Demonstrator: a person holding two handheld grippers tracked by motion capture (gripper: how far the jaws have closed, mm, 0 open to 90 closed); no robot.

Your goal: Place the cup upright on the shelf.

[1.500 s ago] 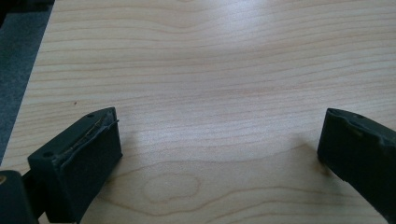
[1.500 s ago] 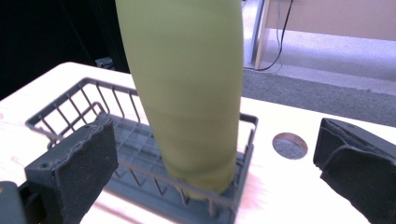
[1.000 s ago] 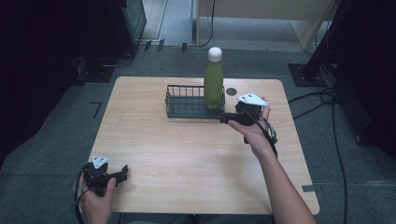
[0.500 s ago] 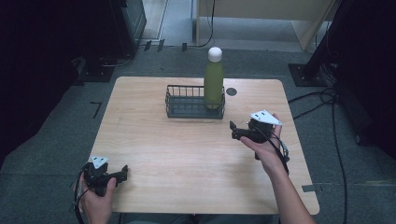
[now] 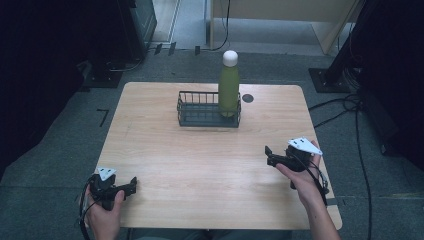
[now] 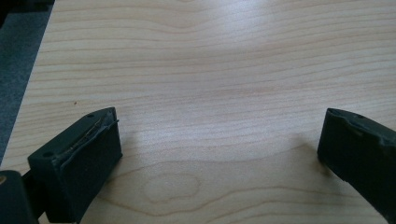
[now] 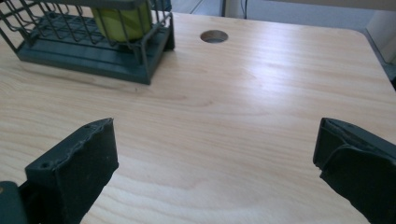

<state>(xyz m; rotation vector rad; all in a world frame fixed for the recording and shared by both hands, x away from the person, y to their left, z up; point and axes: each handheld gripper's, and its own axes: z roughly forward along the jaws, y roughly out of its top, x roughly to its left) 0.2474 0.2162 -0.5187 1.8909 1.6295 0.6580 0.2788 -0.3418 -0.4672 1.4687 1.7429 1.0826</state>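
Bottle: a green bottle (image 5: 229, 90) with a white cap stands upright in the right end of the wire basket; in the right tongs' view only its green base (image 7: 122, 21) shows, behind the wires.
Basket: a dark wire basket (image 5: 200, 116) sits on the far middle of the worktop, its long side across the worktop; in the right tongs' view it is at the upper left (image 7: 70, 51), well apart from the jaws.
Worktop: pale wood (image 5: 200, 170), with a round hole (image 5: 247, 98) just right of the basket, also seen in the right tongs' view (image 7: 214, 36).
Right tongs: held in the person's right hand near the right edge of the worktop (image 5: 272, 156), pointing left and a little toward the basket, well apart from bottle and basket. Its own view shows both jaws spread wide (image 7: 215, 158) with only bare wood between them: released, grasping nothing.
Left tongs: held in the left hand at the near left corner of the worktop (image 5: 131, 184), pointing right, far from the basket. Its own view shows the jaws wide apart (image 6: 219, 144) over bare wood: released, grasping nothing.
Floor: grey, with cables trailing at the right (image 5: 350, 110).
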